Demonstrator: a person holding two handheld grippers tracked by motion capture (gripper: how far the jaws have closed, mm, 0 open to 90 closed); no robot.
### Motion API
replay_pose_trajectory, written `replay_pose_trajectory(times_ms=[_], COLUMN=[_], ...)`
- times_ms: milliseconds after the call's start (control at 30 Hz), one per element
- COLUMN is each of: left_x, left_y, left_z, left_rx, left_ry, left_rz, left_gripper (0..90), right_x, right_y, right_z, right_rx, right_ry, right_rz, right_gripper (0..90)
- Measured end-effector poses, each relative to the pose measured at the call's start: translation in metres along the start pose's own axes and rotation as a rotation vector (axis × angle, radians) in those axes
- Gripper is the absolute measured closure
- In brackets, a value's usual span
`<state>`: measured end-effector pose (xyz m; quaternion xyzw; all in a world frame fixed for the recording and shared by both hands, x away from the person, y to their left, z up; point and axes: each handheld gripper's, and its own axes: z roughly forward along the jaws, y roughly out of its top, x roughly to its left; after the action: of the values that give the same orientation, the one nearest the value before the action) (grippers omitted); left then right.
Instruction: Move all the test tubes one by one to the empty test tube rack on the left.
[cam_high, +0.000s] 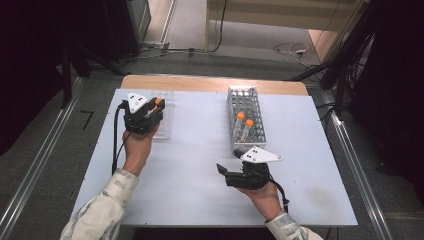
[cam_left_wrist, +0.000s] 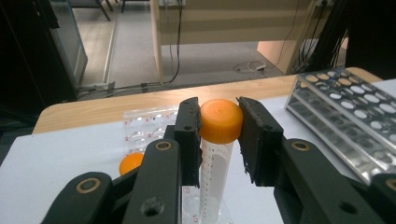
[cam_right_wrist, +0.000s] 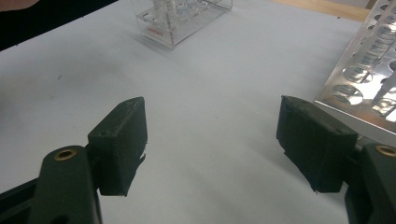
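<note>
My left gripper (cam_left_wrist: 218, 122) is shut on an orange-capped clear tube (cam_left_wrist: 212, 182), its pads pressing on the cap. The tube hangs upright over a clear plastic rack (cam_left_wrist: 144, 126), where a second orange cap (cam_left_wrist: 130, 163) lies. From above, the left gripper (cam_high: 155, 107) is over that clear rack (cam_high: 166, 127) at the table's far left. My right gripper (cam_high: 225, 172) rests near the front centre, jaws pointing left. In its own view the right gripper (cam_right_wrist: 212, 140) is open, with only bare white table between its pads.
A metal tube rack (cam_high: 246, 107) stands right of centre with two orange-capped tubes (cam_high: 244, 120) in its near end. It also appears as a metal rack (cam_left_wrist: 355, 112) on the right and at the right edge (cam_right_wrist: 373, 60). The white table (cam_high: 195, 150) separates the racks.
</note>
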<state>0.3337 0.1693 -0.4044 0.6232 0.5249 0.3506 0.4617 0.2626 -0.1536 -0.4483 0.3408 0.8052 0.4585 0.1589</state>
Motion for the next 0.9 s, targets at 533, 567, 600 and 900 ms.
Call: replay_pose_trajectory(times_ms=[533, 567, 600, 900], left_x=[-0.002, -0.002, -0.002, -0.002], left_y=[-0.02, -0.02, -0.02, -0.018], left_z=[0.009, 0.009, 0.009, 0.004], left_rx=[0.054, 0.058, 0.06, 0.062], left_ry=[0.013, 0.014, 0.013, 0.001], left_rz=[0.006, 0.005, 0.002, -0.005], left_gripper=[68.3, 67.6, 66.8, 58.0], right_x=[0.001, 0.001, 0.001, 0.001], right_y=[-0.001, -0.001, -0.001, -0.001], right_z=[0.001, 0.001, 0.001, 0.001], right_rx=[0.004, 0.004, 0.005, 0.004], right_ry=[0.0, 0.0, 0.0, -0.001], right_rz=[-0.006, -0.006, -0.005, -0.007], right_gripper=[23.4, 23.4, 23.4, 23.4])
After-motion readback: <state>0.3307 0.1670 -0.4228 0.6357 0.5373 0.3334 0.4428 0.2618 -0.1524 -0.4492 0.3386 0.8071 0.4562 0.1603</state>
